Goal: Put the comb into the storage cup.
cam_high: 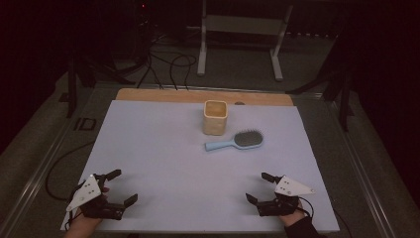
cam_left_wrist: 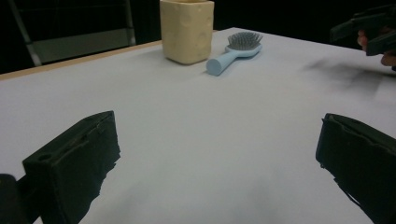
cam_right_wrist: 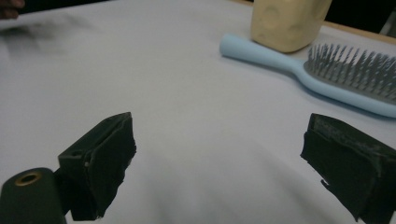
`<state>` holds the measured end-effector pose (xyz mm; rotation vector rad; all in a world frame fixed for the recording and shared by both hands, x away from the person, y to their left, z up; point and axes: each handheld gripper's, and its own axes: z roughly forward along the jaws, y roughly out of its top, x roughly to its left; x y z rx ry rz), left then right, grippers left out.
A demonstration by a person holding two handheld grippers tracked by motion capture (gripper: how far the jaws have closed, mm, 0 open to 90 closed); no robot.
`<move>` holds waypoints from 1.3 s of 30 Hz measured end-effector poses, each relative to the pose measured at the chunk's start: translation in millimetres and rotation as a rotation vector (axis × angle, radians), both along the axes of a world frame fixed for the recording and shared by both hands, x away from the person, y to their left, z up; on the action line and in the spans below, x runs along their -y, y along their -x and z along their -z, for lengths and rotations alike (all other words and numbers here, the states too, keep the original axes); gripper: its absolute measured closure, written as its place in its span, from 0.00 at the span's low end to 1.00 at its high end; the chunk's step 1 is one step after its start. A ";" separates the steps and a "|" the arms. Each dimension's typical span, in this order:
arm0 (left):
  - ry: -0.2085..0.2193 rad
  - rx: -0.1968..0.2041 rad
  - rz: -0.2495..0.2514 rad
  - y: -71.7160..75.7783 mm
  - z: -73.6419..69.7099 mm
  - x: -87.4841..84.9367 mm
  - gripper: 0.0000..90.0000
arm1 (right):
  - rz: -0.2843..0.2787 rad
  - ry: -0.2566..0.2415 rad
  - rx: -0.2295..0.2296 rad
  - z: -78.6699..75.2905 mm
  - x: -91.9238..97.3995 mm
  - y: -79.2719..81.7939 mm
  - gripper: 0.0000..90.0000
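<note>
Blue hairbrush point(cam_high: 236, 141) lies bristles-up mid-table, its handle just beside the yellow cup point(cam_high: 215, 117). My right gripper point(cam_high: 261, 188) and left gripper point(cam_high: 122, 186) wait near the table's near edge, jaws wide, holding nothing. I reckon the reach comes first: right claw forward to that handle.

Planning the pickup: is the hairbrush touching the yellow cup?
Cannot tell. In the high view the hairbrush lies just before the cup; no clear gap or contact shows.
</note>
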<state>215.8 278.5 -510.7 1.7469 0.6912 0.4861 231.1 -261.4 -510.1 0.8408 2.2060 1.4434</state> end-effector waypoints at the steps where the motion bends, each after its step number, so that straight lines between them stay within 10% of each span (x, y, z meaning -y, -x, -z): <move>1: 0.003 -0.001 -0.001 -0.1 0.0 -0.1 0.00 | 0.003 0.001 -0.002 -0.1 0.2 -0.1 0.10; 39: 0.006 0.003 -0.024 6.9 -2.7 -3.6 0.00 | -0.103 0.053 -0.052 -9.4 -21.4 0.4 0.10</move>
